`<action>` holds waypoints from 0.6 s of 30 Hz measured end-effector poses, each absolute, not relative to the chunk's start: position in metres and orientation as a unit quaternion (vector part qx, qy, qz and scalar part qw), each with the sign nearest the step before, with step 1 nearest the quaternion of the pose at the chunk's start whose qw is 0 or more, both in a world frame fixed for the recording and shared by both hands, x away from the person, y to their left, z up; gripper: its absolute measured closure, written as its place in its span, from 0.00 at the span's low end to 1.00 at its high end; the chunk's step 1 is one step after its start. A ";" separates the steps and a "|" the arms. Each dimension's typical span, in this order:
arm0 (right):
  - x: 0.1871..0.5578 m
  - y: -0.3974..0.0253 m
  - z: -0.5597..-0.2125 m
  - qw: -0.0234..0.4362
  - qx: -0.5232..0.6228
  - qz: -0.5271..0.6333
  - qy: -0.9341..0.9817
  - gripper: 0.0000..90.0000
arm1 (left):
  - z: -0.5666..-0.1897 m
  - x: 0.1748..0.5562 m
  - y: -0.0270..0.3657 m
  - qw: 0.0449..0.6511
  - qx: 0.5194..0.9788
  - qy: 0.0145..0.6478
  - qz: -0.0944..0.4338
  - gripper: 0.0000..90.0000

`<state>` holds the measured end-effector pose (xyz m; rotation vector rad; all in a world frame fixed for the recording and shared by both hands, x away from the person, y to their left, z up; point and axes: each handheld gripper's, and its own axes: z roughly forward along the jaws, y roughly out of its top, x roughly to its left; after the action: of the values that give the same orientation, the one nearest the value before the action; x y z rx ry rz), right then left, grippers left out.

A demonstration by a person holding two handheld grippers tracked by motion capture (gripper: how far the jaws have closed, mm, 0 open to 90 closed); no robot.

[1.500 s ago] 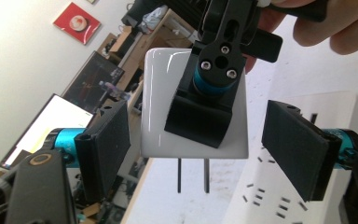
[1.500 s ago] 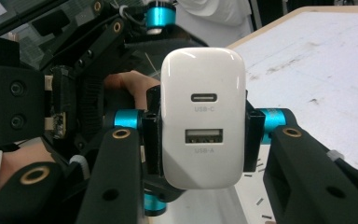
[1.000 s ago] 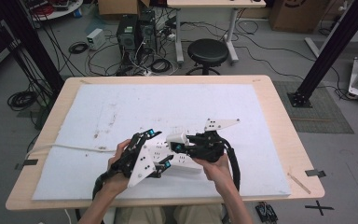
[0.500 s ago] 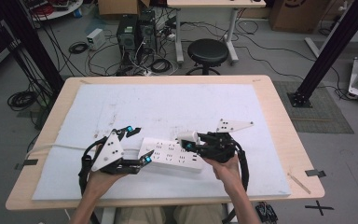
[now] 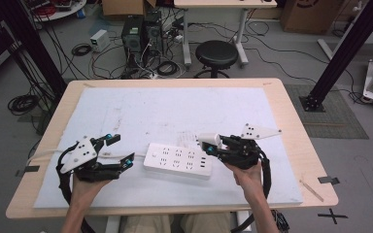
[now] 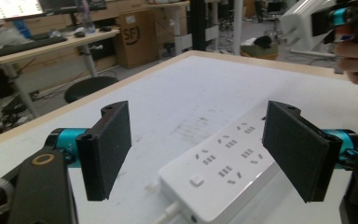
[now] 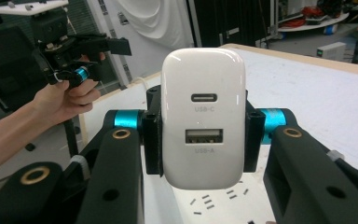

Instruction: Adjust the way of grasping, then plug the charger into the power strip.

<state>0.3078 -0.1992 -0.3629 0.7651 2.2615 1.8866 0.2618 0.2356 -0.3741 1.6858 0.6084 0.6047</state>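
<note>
Wooden surface (image 5: pixel 291 126), rounded corners, covered by a scuffed white mat (image 5: pixel 175 111). Grey floor (image 5: pixel 272 58) beyond, strewn with black cables (image 5: pixel 165 68). Black round stool (image 5: pixel 216 53) just past the far edge, near white desk legs (image 5: pixel 243 34). Two dark computer towers (image 5: pixel 141 31) on floor. Cardboard boxes (image 5: pixel 301 14) at rear. Black frame strut (image 5: pixel 342 53) at right, on a grey floor mat (image 5: pixel 340 111).

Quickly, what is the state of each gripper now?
Left gripper: open, holding nothing.
Right gripper: closed on the white rounded plastic USB charger.
</note>
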 end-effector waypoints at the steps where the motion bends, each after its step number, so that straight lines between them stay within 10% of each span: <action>1: 0.308 -0.201 -0.363 0.051 0.250 0.619 0.743 0.70 | -0.378 0.261 0.240 0.585 0.721 0.267 0.259 0.26; 18: 0.320 -0.212 -0.361 0.067 0.238 0.556 0.794 0.70 | -0.403 0.241 0.295 0.587 0.683 0.352 0.256 0.27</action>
<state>0.3198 -0.2120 -0.3606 0.7172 2.3931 1.6753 0.2406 0.2954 -0.4033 1.5906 0.8194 0.5972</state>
